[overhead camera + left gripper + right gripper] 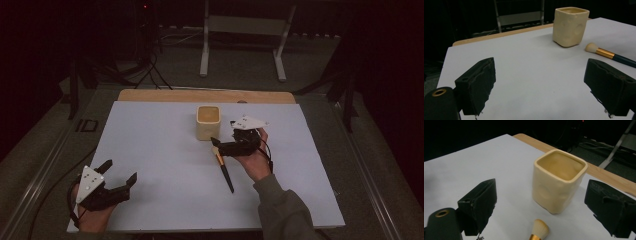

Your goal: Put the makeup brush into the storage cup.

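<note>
Brush (223,167) lies flat on the white worktop (160,150), a little right of the middle, its pale bristle head pointing toward the far edge and its dark handle running back toward the near edge. A gold band sits between head and handle. The head stops just short of the cup (208,122), near it but apart. In the right tool's view the bristle head (539,228) shows at the bottom, just in front of the cup (557,180), with bare worktop (474,165) between them. In the left tool's view the brush (609,53) lies to the right of the cup (570,26), head nearest the cup's base.

The cup is cream, square with rounded corners, upright and open at the top, standing toward the middle of the far edge.

The right tool (220,146) is held in a hand (255,160) just beside the brush's head end, on its right, with its jaws pointing toward the brush and cup. Its jaws stand wide apart with nothing between them but the cup farther off; whether a jaw touches the brush cannot be told.

The left tool (119,172) is near the near left corner, well apart from the brush and cup. Its jaws are spread wide over bare worktop (529,75), gripping nothing.
</note>
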A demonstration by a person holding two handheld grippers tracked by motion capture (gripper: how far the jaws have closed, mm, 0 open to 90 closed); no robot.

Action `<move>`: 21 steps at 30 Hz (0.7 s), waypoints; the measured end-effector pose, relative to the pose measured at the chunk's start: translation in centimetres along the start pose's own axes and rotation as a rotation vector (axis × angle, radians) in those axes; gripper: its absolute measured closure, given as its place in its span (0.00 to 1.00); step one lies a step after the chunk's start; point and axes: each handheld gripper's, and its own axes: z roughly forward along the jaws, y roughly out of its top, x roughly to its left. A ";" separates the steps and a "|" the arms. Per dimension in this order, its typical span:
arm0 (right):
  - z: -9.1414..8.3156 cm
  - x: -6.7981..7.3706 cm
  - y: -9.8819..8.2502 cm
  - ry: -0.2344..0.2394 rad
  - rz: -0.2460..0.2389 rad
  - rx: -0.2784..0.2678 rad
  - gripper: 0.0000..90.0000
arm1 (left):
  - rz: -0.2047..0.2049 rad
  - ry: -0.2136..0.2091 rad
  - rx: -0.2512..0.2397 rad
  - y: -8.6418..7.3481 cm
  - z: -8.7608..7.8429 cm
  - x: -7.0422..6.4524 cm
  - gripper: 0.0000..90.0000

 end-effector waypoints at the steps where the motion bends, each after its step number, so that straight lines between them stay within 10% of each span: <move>1: 0.1 0.0 0.0 0.000 -0.002 0.006 0.12 | -0.001 0.000 -0.001 0.0 0.0 0.0 0.12; 21: 1.8 0.7 0.2 -0.032 -0.008 0.222 0.12 | 0.000 -0.001 0.001 -0.1 0.1 0.0 0.13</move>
